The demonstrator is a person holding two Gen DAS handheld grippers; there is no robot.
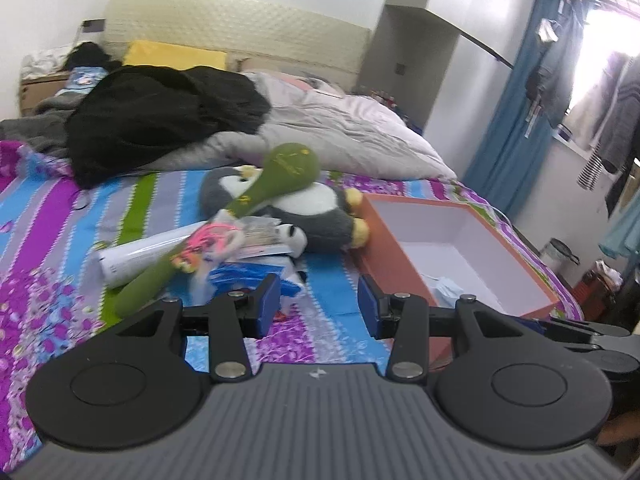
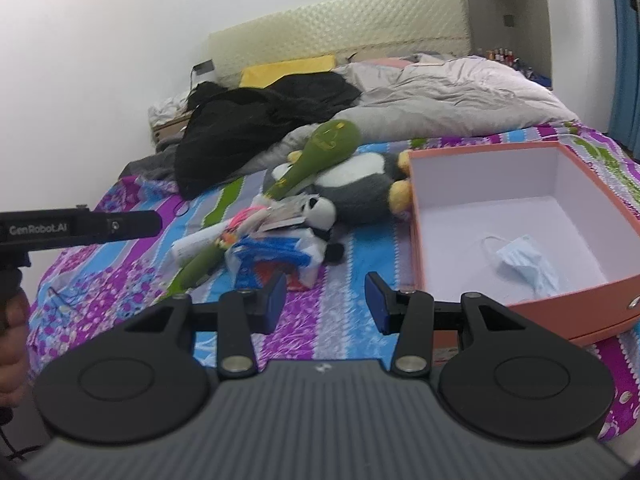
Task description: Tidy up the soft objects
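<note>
A grey and white plush penguin (image 1: 320,212) (image 2: 360,188) lies on the striped bed sheet. A long green soft bat (image 1: 256,200) (image 2: 312,156) leans across it. A small panda plush (image 1: 294,238) (image 2: 320,212) lies in front, beside a blue and white plastic bag (image 1: 252,272) (image 2: 276,256) and a white tube (image 1: 140,256) (image 2: 196,242). The open orange box (image 1: 384,252) (image 2: 520,312) on the right holds a blue face mask (image 1: 448,292) (image 2: 528,264). My left gripper (image 1: 318,306) and my right gripper (image 2: 326,302) both hover open over the sheet, nothing between their fingers.
A black garment (image 1: 160,116) (image 2: 256,120), a grey-white duvet (image 1: 340,128) (image 2: 460,96) and a yellow pillow (image 1: 172,54) (image 2: 288,66) fill the bed's far half. The left gripper's body (image 2: 80,226) and a hand (image 2: 14,344) show at the right view's left edge. Blue curtain (image 1: 508,112) and hanging clothes stand right.
</note>
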